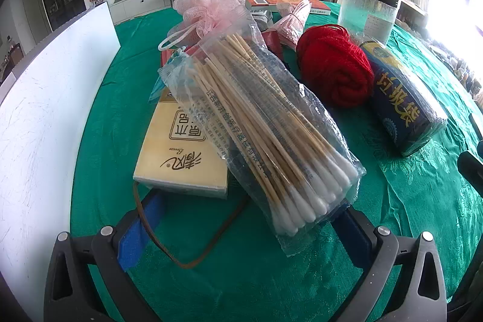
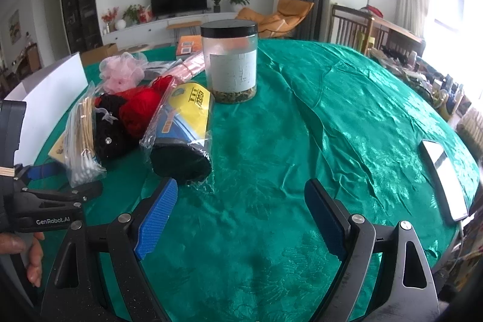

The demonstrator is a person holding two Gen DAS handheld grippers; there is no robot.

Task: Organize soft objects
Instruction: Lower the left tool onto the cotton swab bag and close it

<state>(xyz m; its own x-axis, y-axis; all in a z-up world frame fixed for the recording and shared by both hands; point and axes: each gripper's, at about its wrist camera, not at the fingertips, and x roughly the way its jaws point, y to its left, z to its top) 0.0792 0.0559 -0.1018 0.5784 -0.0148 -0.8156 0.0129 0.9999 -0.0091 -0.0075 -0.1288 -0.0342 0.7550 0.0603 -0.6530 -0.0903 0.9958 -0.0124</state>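
Covering the surface: green cloth [image 2: 302, 116], creased.
White board [image 1: 45, 110]: upright at the left edge.
Jar [image 2: 229, 62]: upright, black lid on.
Bag roll [image 2: 181, 135]: lying beside red yarn [image 1: 335, 65].
Cotton swab bag [image 1: 265, 135]: propped on tissue pack [image 1: 181, 153], between the left gripper [image 1: 241, 231] fingers, jaws spread, contact unclear.
Right gripper [image 2: 241, 216]: jaws wide apart, holding nothing.
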